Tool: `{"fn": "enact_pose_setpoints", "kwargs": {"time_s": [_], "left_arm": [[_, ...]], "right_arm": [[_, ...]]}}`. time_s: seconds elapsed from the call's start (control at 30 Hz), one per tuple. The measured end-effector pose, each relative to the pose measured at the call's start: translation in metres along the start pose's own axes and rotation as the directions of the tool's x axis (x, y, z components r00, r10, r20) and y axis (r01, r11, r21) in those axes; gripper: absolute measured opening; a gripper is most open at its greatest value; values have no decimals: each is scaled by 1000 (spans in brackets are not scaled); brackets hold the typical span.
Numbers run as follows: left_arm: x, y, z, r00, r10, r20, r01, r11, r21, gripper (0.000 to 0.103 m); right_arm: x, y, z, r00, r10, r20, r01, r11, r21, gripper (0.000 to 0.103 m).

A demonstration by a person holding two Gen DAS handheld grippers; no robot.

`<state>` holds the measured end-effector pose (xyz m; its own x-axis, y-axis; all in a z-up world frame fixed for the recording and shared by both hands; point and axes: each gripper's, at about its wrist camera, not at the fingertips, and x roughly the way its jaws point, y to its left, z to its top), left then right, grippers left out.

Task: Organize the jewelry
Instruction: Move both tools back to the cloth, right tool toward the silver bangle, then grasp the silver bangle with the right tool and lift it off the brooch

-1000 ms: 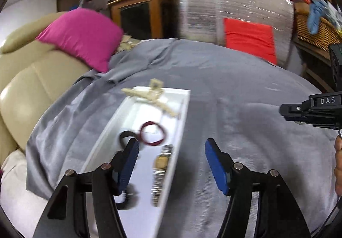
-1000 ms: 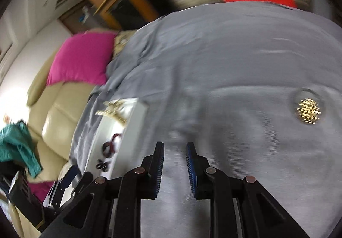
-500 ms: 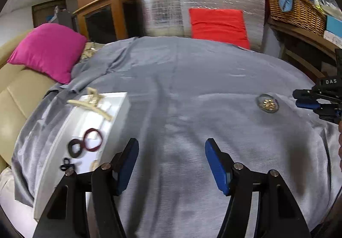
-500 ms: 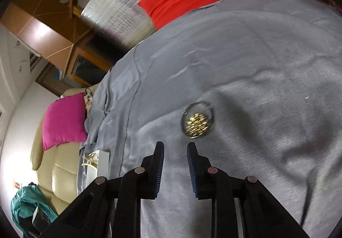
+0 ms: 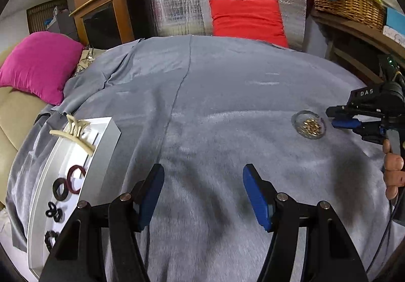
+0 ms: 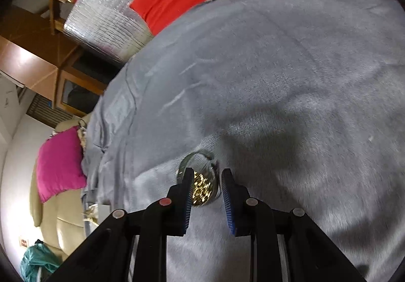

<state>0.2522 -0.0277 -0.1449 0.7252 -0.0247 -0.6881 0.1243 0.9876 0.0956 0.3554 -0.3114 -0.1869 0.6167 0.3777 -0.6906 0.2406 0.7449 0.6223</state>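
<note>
A small round glass dish of gold jewelry (image 5: 308,124) sits on the grey cloth (image 5: 227,94) at the right. My right gripper (image 6: 206,177) is open just in front of the dish (image 6: 201,182), its jaws either side of it, apart from it; it also shows in the left wrist view (image 5: 339,118). My left gripper (image 5: 202,180) is wide open and empty above bare cloth. A white tray (image 5: 106,145) at the left holds a cream hair claw (image 5: 73,134), a dark red ring (image 5: 74,178), a black ring (image 5: 59,189) and black hair ties (image 5: 53,212).
A pink cushion (image 5: 40,64) lies on a beige sofa (image 5: 17,112) at the left. A red cushion (image 5: 246,19) leans on a silver foil panel (image 5: 177,3) at the back. A wicker basket (image 5: 346,1) stands on a shelf at the right.
My left gripper has swung right, away from the tray. My right gripper has closed in on the glass dish and its jaws have opened wider.
</note>
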Motion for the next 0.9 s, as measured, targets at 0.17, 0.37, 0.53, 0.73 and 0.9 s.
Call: {"fn": "enact_pose_setpoints", "kwargs": {"time_s": [0.17, 0.37, 0.53, 0.73, 0.9], "left_arm": [[23, -8, 7, 1000, 7, -26, -6, 1000, 24, 65], [40, -24, 12, 999, -38, -27, 40, 998, 52, 65], [51, -38, 12, 998, -48, -30, 50, 996, 73, 65], [59, -55, 17, 995, -97, -19, 98, 993, 64, 65], [72, -71, 21, 994, -97, -40, 100, 992, 73, 65]], "right_arm": [[17, 3, 1, 999, -50, -20, 49, 999, -22, 25], [19, -1, 1, 997, -82, -7, 81, 996, -47, 6], [11, -12, 7, 999, 36, 3, -36, 999, 12, 5], [0, -25, 12, 994, 108, 34, -110, 991, 77, 4], [-6, -36, 17, 993, 112, 46, -116, 987, 114, 4]]}}
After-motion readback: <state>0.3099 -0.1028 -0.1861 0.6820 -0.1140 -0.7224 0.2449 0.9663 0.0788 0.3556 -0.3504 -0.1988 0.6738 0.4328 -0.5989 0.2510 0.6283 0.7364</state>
